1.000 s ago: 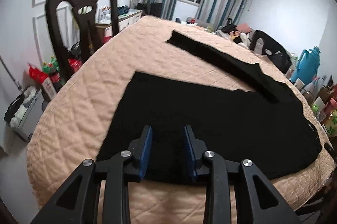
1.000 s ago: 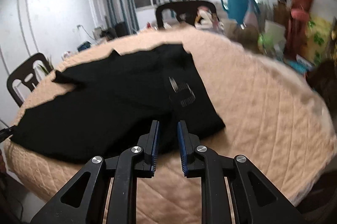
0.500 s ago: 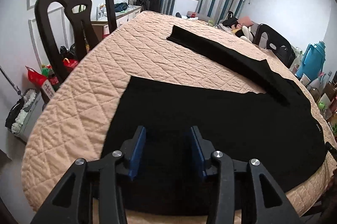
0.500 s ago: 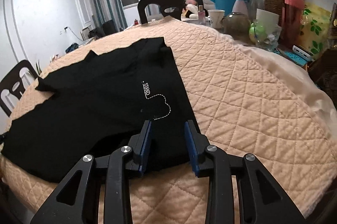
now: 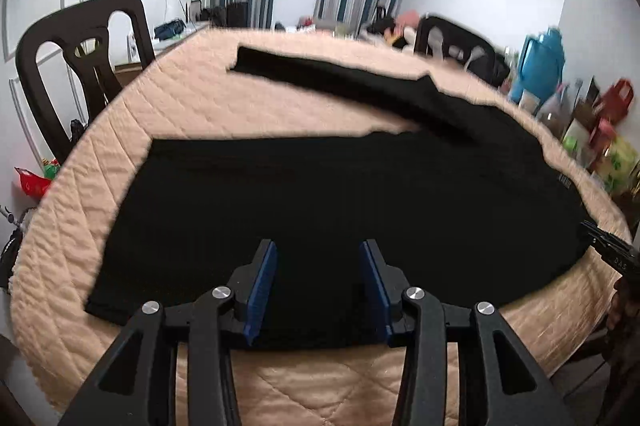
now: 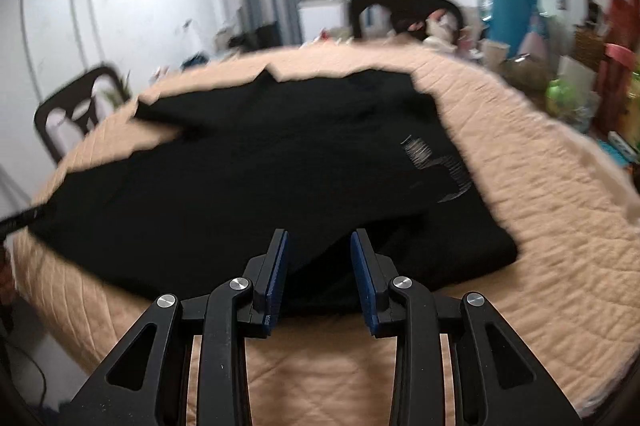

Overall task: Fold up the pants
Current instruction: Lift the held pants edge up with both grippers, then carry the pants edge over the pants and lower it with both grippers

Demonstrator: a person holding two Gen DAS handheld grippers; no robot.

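Note:
Black pants lie spread flat on a round table under a peach quilted cover. One leg angles away toward the far side. My left gripper hovers open over the near leg, close to the table's front edge, with cloth below its blue pads but not pinched. In the right wrist view, my right gripper stands open over the near edge of the pants, left of a white stitched print. Each gripper's tip shows at the edge of the other's view: right gripper, left gripper.
Dark chairs stand at the left and far side of the table. A teal thermos and cluttered boxes and bags crowd the right side. Bare quilted cover lies right of the pants.
Both grippers' jaws have spread wider. The left gripper shifted right along the near leg, away from its hem. The right gripper shifted left, so the white print now sits further right.

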